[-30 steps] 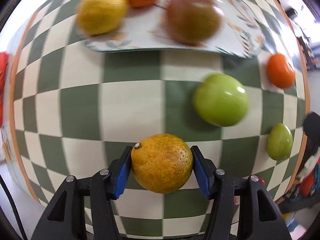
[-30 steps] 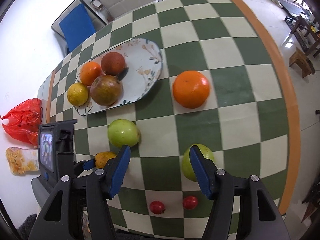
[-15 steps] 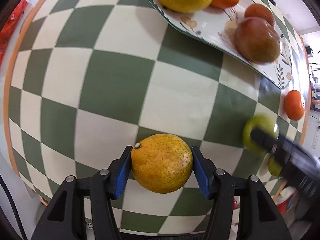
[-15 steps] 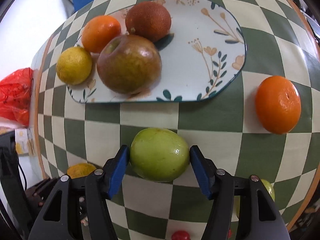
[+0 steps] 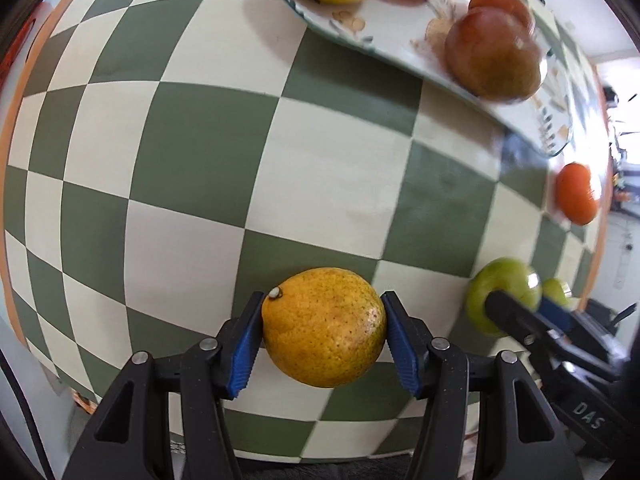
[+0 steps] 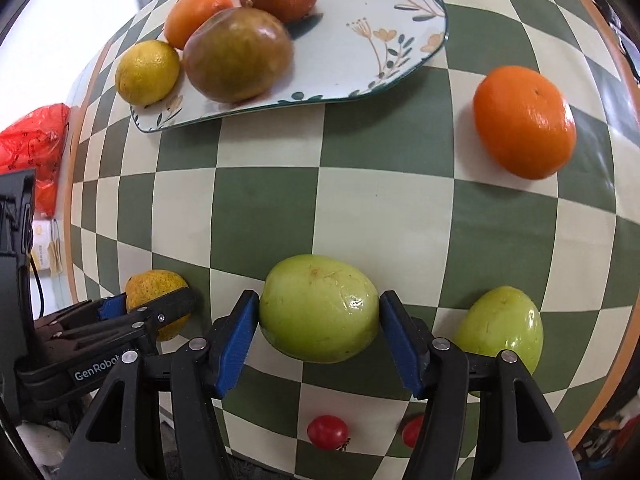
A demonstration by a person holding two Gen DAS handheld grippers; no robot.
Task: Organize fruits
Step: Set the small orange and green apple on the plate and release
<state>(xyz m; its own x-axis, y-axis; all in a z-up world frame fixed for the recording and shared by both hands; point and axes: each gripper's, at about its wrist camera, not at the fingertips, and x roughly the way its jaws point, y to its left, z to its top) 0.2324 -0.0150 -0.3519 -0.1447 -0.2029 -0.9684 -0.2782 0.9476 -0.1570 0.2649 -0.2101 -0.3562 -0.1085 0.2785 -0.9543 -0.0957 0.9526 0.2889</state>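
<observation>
Two fisheye eyes on my wrists, both staring steeply down at the checkered surface (image 5: 200, 128) from close up.

Each looks out between its own claw's fingers; both share the plate (image 6: 360, 40) at the far edge, the loose orange (image 6: 524, 120), and each catches the other claw sideways.
</observation>
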